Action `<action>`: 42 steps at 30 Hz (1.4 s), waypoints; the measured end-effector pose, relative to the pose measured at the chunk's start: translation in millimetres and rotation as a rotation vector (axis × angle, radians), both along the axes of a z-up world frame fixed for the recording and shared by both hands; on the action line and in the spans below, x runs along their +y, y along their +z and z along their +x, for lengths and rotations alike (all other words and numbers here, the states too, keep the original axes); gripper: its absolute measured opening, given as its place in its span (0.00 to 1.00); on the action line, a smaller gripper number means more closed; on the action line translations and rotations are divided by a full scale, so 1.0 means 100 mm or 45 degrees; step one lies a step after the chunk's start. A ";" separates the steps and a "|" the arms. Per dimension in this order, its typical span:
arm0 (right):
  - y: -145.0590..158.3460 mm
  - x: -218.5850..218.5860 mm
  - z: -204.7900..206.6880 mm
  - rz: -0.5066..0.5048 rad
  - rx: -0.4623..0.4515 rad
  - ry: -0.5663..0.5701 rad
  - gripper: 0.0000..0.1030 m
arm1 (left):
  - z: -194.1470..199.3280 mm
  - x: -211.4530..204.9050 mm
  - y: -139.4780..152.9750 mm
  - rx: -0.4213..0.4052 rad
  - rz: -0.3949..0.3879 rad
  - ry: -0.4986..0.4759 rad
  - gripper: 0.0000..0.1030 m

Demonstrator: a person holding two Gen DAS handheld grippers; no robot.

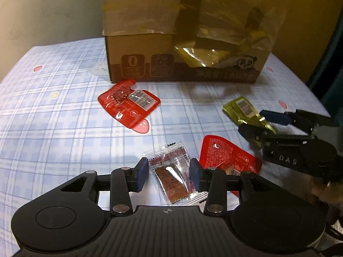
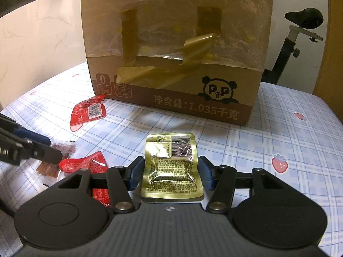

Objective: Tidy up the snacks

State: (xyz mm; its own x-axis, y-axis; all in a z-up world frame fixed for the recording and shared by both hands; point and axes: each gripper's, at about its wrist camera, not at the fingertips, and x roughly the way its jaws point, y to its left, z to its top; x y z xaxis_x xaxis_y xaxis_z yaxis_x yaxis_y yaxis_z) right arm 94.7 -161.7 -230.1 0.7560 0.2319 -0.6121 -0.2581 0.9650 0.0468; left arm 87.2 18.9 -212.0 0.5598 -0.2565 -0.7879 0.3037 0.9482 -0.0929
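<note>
- The snacks are not put away yet. All the packets seen lie loose on the checked cloth [image 2: 289, 115], in front of the big cardboard box [image 2: 171, 64]. What is inside the box is hidden.
- The left gripper [image 1: 169, 174] is open. The clear packet [image 1: 173, 175] with a brown snack lies between its fingers, not squeezed.
- The right gripper [image 2: 171, 174] is open too. The gold packet [image 2: 172, 167] lies between its fingers.
- Count: two red packets, one near the box [image 1: 128, 105] and one by the left gripper [image 1: 227, 156]; one gold packet; one clear packet. Four snacks, one box.
</note>
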 end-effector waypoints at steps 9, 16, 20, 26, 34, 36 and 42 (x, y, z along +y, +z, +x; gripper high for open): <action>0.00 0.00 0.00 0.000 0.000 0.001 0.56 | -0.02 -0.03 -0.01 -0.021 0.047 -0.019 0.49; 0.00 0.00 0.00 0.001 0.001 0.002 0.56 | 0.02 0.03 -0.03 -0.098 0.106 -0.041 0.51; 0.00 0.00 0.00 0.001 0.001 0.002 0.56 | 0.19 0.20 -0.06 -0.104 0.088 0.012 0.49; 0.00 0.00 0.00 0.001 0.002 0.003 0.56 | 0.27 0.43 0.10 -0.044 -0.068 0.112 0.45; 0.01 0.00 0.00 0.002 0.003 0.003 0.56 | -0.10 0.07 0.13 -0.015 -0.047 -0.092 0.64; 0.01 0.00 -0.01 0.001 0.003 0.005 0.56 | -0.13 -0.02 0.07 -0.005 0.007 -0.111 0.64; 0.01 0.03 -0.02 -0.001 0.001 0.012 0.56 | -0.10 -0.06 -0.02 0.009 0.088 -0.104 0.64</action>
State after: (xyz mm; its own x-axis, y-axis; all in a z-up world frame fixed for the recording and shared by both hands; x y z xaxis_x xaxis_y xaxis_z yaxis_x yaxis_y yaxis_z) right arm 93.0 -158.9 -229.2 0.7532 0.2386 -0.6130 -0.2674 0.9625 0.0461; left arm 77.3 13.2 -214.5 0.5336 -0.2459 -0.8092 0.3796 0.9247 -0.0307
